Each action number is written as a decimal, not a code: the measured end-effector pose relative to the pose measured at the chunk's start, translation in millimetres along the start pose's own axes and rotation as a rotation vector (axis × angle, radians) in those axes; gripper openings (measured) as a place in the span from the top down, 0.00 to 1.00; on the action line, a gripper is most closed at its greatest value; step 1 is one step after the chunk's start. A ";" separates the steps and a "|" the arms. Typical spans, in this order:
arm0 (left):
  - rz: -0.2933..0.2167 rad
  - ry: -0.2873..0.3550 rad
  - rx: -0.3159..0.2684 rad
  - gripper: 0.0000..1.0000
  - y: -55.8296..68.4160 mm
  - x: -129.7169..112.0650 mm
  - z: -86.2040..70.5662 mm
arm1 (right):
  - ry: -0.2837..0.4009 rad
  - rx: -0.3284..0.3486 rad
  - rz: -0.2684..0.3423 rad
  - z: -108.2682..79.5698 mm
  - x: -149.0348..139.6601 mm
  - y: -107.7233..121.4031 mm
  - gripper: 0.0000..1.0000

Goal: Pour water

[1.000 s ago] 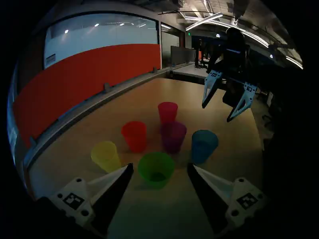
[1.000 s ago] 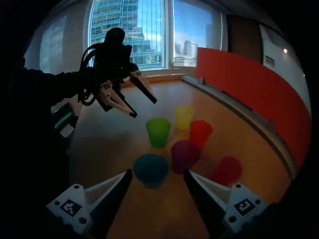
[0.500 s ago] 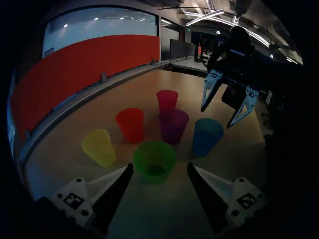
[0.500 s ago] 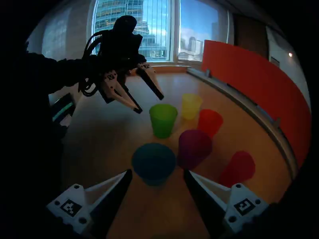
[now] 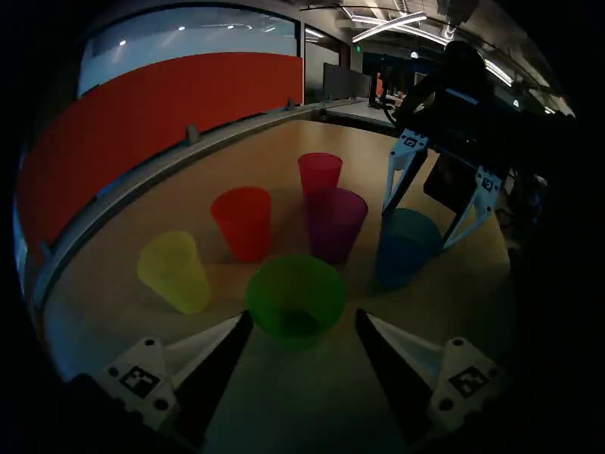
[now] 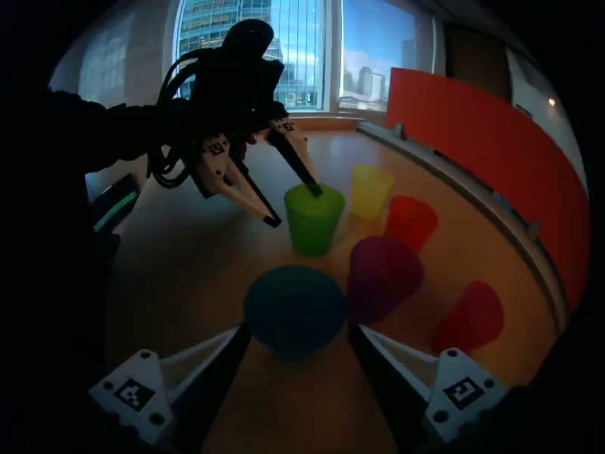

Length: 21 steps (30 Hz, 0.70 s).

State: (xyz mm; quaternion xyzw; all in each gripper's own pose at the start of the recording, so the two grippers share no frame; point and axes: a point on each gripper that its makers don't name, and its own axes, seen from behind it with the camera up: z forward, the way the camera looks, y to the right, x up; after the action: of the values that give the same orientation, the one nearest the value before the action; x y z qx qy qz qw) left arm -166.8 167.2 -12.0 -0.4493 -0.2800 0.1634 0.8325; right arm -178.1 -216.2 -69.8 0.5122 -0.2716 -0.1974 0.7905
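Observation:
Several coloured plastic cups stand upright in a cluster on a wooden table. In the left gripper view, the green cup (image 5: 296, 299) sits just ahead of my left gripper (image 5: 301, 318), which is open with its fingertips at either side of the cup's near wall. Behind it stand the yellow cup (image 5: 174, 271), red cup (image 5: 243, 222), purple cup (image 5: 335, 223), pink cup (image 5: 319, 172) and blue cup (image 5: 404, 246). In the right gripper view, my right gripper (image 6: 297, 329) is open and flanks the blue cup (image 6: 295, 309). Farther off, the left gripper (image 6: 295, 206) reaches the green cup (image 6: 314, 218).
A long orange wall panel (image 5: 151, 98) with a grey rail runs along the table's far edge. Large windows (image 6: 249, 45) lie beyond the table. A dark-sleeved arm (image 6: 98, 136) holds the left gripper. Bare wood (image 6: 189, 257) lies left of the cups.
Both grippers have moved forward and down towards the cups. The green cup now sits at the left fingertips and the blue cup at the right fingertips. No cup has moved.

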 end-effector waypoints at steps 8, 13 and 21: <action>0.007 0.002 -0.003 0.00 -1.3 1.5 14.2 | 0.017 0.009 0.005 16.2 4.6 -3.1 0.00; 0.013 0.003 -0.002 0.00 -3.0 2.5 18.9 | 0.023 0.016 0.008 22.2 7.9 -4.9 0.00; 0.009 0.009 0.006 0.14 -5.8 2.0 24.2 | 0.028 0.018 0.009 24.7 10.1 -5.3 0.00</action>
State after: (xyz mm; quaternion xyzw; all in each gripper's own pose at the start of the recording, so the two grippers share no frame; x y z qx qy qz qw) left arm -179.9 181.1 4.2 -0.4487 -0.2737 0.1661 0.8343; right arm -186.1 -241.7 -64.2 0.5210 -0.2647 -0.1842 0.7903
